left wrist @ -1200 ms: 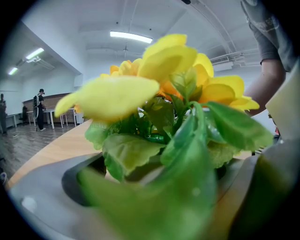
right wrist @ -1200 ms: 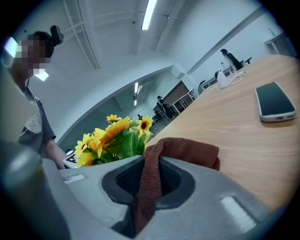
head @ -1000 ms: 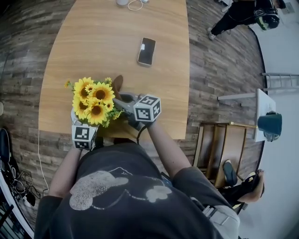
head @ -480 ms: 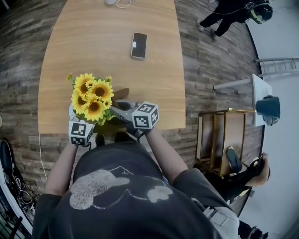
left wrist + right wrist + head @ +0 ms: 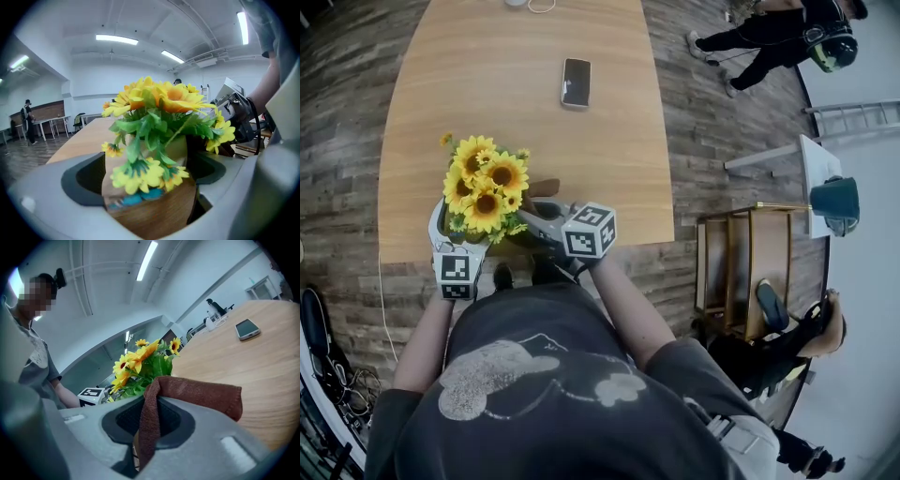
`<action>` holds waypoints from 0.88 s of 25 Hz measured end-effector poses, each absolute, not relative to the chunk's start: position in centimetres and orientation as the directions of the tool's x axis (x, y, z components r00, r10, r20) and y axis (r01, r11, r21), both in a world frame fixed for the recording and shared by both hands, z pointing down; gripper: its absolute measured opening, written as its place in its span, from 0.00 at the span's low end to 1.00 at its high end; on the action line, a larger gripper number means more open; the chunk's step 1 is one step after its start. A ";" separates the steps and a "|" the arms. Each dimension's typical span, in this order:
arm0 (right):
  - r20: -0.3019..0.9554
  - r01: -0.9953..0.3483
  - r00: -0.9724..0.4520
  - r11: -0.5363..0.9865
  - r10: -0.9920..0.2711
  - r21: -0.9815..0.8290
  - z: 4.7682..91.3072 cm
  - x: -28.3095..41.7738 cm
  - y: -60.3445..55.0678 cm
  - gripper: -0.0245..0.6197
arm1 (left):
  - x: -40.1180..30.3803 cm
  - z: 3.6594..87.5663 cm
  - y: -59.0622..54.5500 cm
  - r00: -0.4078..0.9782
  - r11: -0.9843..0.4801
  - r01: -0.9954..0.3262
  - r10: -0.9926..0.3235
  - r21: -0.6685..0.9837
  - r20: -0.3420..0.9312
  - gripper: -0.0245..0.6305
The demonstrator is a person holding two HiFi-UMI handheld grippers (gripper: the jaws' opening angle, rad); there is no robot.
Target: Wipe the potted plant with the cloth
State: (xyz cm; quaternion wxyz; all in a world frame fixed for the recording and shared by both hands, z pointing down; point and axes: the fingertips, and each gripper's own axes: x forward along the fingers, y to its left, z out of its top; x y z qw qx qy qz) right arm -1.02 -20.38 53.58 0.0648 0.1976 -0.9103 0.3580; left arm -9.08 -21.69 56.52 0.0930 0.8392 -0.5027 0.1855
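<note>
left gripper: closed around the plant pot | right gripper: pinching the brown cloth tight | risk: pot is near the table edge, so a hard rub could tip it off

Wooden table with a pale top, on a plank floor. On it lie a dark phone, flat and well ahead of the right gripper, and a white cable at the far edge beyond. Off the table to that gripper's right: slatted wooden furniture and a white side table bearing a dark teal vessel. Far ahead and right, a person in dark clothing; behind and to the left, cables on the floor.
</note>
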 end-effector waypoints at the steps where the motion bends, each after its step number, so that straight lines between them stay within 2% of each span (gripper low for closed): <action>1: 0.262 -0.401 -0.916 0.671 -0.304 -0.623 53.6 -1.3 -20.1 0.10 | -9.5 56.6 -21.3 0.420 -0.473 -0.881 -0.810 -0.031 0.409 0.96; 11: 0.277 -0.347 -0.935 0.727 -0.220 -0.592 53.1 -4.8 -18.0 0.10 | -10.9 57.9 -19.4 0.379 -0.436 -0.899 -0.816 -0.034 0.436 0.96; 22: 0.221 -0.469 -0.872 0.616 -0.436 -0.633 51.3 4.5 -19.8 0.10 | -8.9 57.4 -21.0 0.278 -0.295 -0.955 -0.861 0.027 0.427 0.99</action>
